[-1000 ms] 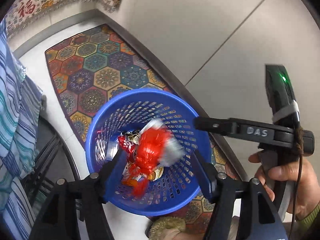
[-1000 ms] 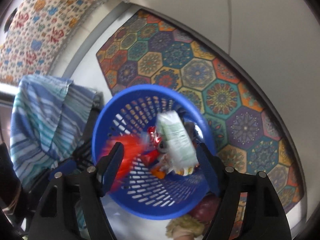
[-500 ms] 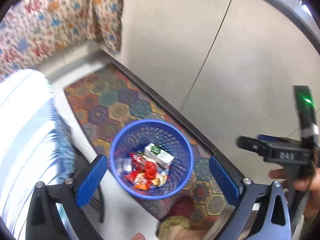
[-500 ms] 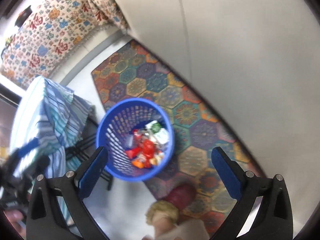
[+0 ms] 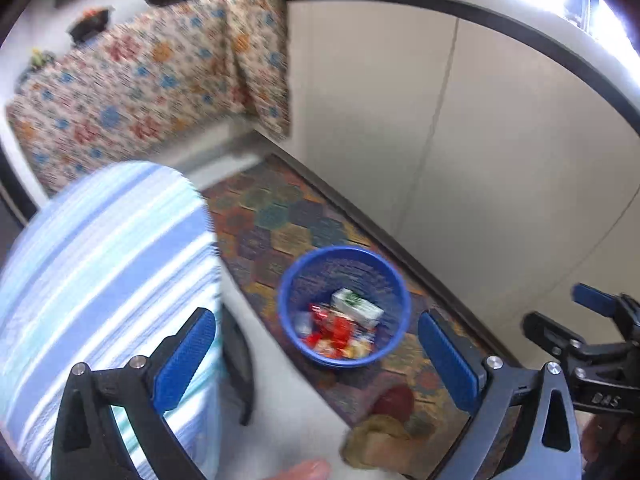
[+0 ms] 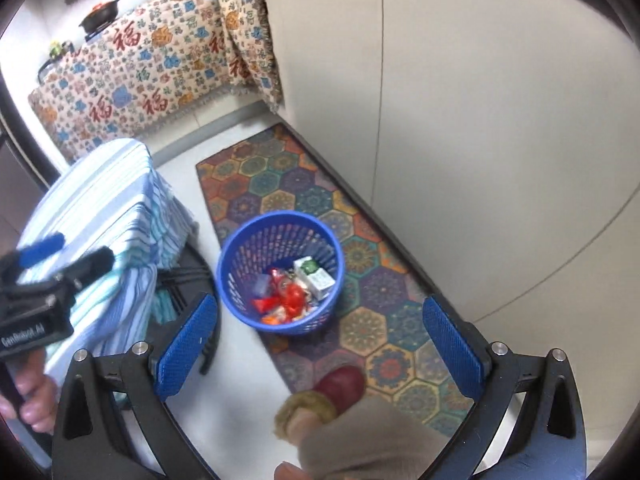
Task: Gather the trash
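The left wrist view is smeared by motion blur: the striped cloth [image 5: 108,264] and the patterned curtain [image 5: 152,80] are softened. Small wrappers [image 6: 286,298] in the blue basket [image 6: 240,240] cannot be told apart. The right gripper [image 5: 596,344] is cut off at the right edge, the left gripper [image 6: 44,276] at the left edge. The rug [image 6: 380,280] is partly hidden by a foot [image 6: 340,384].

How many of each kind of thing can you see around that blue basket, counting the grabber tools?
Blue basket: 1
White and green carton in it: 1
Patterned rug: 1
Striped cloth: 1
Grabbers, left gripper and right gripper, both open and empty: 2
Total: 6, leaving the blurred wrappers uncounted.
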`<state>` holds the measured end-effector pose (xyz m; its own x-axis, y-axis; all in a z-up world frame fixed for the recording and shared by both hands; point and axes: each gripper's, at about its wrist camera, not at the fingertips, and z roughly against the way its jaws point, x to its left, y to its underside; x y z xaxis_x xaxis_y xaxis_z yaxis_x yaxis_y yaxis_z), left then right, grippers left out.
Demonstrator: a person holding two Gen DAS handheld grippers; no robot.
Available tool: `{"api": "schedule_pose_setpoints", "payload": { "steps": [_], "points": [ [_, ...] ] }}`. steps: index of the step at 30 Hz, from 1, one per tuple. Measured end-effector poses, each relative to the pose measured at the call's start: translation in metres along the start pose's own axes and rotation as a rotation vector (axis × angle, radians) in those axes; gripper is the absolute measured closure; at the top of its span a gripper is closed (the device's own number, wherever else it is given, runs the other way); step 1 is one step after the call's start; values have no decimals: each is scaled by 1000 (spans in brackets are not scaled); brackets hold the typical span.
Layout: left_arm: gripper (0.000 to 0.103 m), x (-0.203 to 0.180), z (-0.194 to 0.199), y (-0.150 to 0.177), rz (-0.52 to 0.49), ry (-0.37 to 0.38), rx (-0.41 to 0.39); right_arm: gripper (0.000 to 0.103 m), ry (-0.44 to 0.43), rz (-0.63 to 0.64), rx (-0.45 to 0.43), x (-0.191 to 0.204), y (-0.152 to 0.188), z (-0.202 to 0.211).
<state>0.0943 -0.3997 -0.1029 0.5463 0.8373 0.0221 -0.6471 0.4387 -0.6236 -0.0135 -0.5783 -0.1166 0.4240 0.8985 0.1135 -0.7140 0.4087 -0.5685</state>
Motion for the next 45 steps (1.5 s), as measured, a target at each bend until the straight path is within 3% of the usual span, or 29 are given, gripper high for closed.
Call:
{"api": "schedule_pose_setpoints", "payload": {
  "steps": [5, 14, 45],
  "points": [
    [0, 6, 18, 6, -9, -17, 8, 0, -63, -39, -8, 8, 11, 23],
    [0, 22, 37, 9, 26, 3, 20, 0, -52, 5, -47, 34, 18, 45],
    [0, 18, 43, 12, 7, -15, 10, 0, -58, 26, -52, 41, 23, 52]
  ]
}}
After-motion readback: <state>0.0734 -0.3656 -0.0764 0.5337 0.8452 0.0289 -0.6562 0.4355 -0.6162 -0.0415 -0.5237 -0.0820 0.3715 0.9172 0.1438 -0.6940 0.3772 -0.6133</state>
